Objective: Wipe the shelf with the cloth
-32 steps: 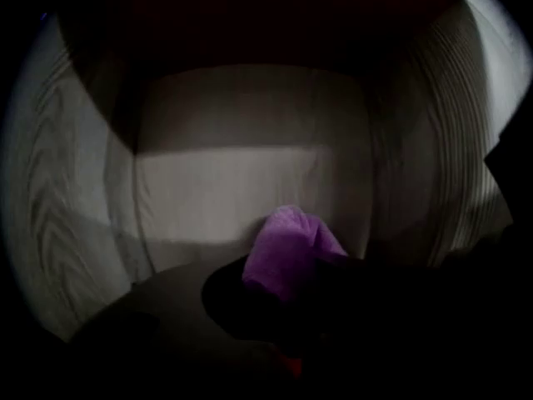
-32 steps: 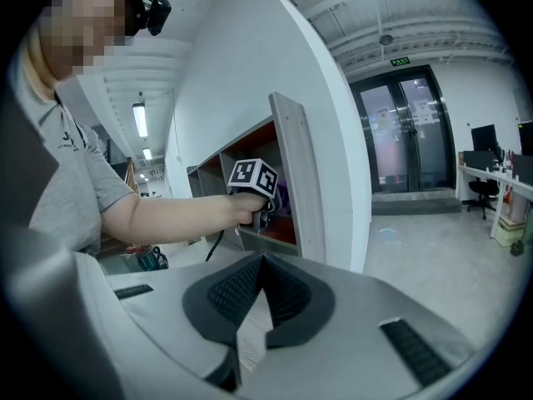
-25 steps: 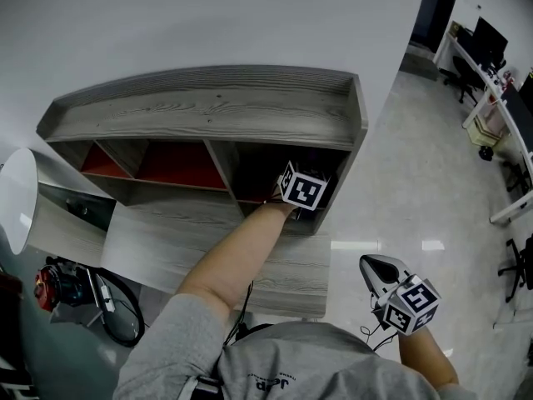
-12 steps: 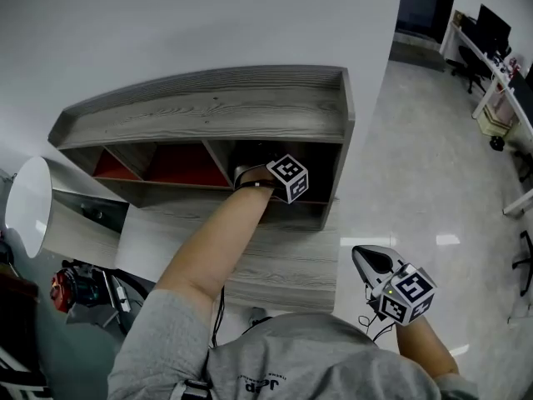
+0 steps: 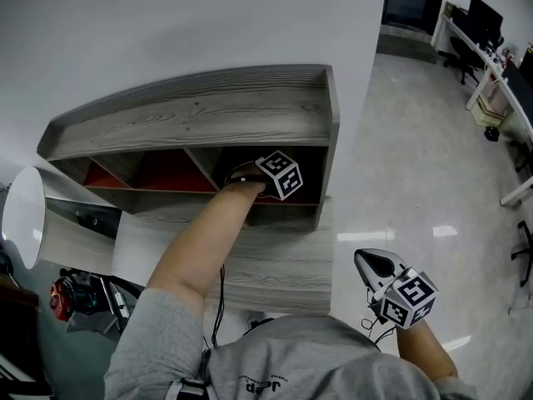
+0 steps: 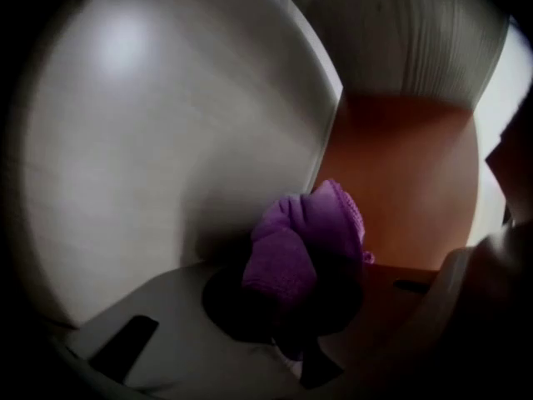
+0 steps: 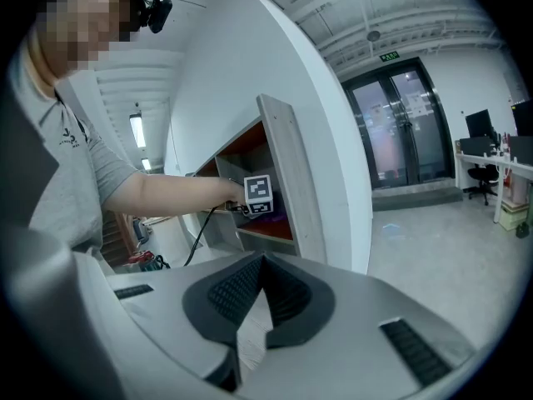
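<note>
There's the purple cloth (image 6: pixel 306 244), bunched into a wad and clenched tight in my left claw (image 6: pixel 301 307), deep inside the rightmost compartment of the grey wooden shelf (image 5: pixel 200 111). The wad sits right where a grey panel (image 6: pixel 166 148) meets the orange panel (image 6: pixel 404 173); whether it presses on either, I cannot tell. In the head view only that claw's marker cube (image 5: pixel 281 174) shows at the mouth of the dark compartment, with my forearm (image 5: pixel 208 232) reaching in across the lower ledge. My right claw (image 7: pixel 263 261) hangs low and well apart from the shelf, over the pale floor (image 5: pixel 433 182), jaws closed together on nothing. Behind the shelf stands a white wall (image 5: pixel 166 23).
</note>
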